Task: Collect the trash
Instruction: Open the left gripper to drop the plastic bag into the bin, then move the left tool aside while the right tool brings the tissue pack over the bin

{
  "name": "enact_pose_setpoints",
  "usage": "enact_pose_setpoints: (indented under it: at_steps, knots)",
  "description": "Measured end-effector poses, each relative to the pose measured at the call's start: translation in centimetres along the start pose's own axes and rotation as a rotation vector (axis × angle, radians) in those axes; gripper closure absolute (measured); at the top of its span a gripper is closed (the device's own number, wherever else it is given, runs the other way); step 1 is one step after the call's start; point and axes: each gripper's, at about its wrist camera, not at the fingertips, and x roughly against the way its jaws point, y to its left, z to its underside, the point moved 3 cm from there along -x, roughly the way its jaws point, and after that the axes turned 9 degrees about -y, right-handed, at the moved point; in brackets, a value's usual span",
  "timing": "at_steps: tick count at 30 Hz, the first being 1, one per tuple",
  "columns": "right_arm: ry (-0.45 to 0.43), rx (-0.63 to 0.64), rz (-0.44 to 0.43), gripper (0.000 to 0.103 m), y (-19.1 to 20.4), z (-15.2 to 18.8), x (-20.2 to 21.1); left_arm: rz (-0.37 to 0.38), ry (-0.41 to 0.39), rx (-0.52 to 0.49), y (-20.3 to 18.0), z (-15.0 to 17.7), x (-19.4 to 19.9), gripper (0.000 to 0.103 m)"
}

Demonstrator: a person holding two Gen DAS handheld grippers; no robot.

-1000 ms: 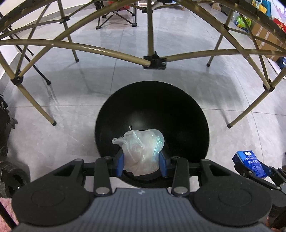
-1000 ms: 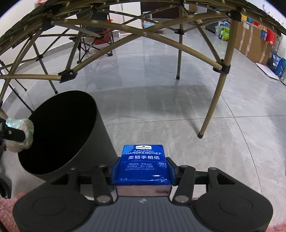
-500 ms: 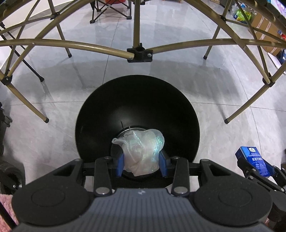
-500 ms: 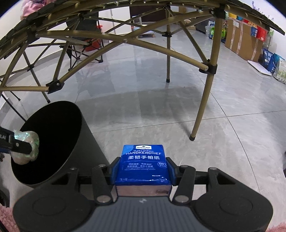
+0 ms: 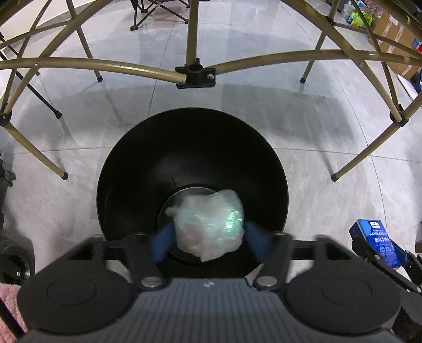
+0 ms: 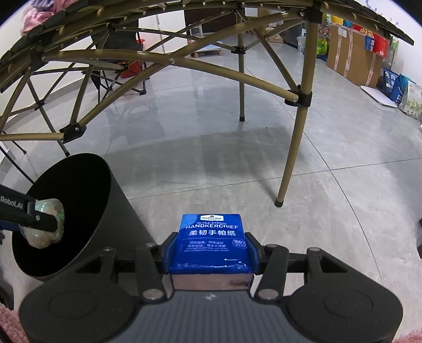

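Over the black bin (image 5: 132,168), the left gripper (image 5: 209,238) jaws have just been opening; the plastic wad (image 5: 208,224) sits loose between them, directly above the mouth. Rightward, the tissue pack (image 6: 211,242) is clamped in the right gripper (image 6: 209,250), beside the bin.

We stand on a glossy grey tiled floor (image 6: 237,163) that throws back soft overhead light. Above us arches the gold-coloured tubular frame (image 6: 168,63) of a folding table, joined by black connectors (image 5: 195,76). Beyond it we see a folding chair (image 5: 158,13), cardboard boxes (image 6: 353,55) and bags (image 6: 395,84) along a pale wall.
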Motion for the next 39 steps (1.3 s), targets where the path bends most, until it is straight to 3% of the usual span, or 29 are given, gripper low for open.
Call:
enact_pose_setpoints:
  at_steps: [2, 4, 18, 39]
  knots:
    - [-0.002, 0.0, -0.002, 0.052, 0.0, -0.1, 0.0, -0.014, -0.008, 0.0, 0.0, -0.1, 0.2, 0.006]
    - [-0.002, -0.001, -0.003, 0.052, 0.0, -0.1, 0.0, -0.021, -0.007, 0.005, 0.1, -0.1, 0.3, 0.001]
    - [-0.003, -0.001, -0.01, 0.052, 0.2, -0.2, 0.3, -0.022, 0.024, 0.03, 0.7, 0.0, 0.0, 0.0]
    - [-0.047, 0.036, -0.057, 0.052, 2.8, -1.4, 2.4, -0.044, -0.062, 0.029, 3.7, 0.2, 2.5, 0.0]
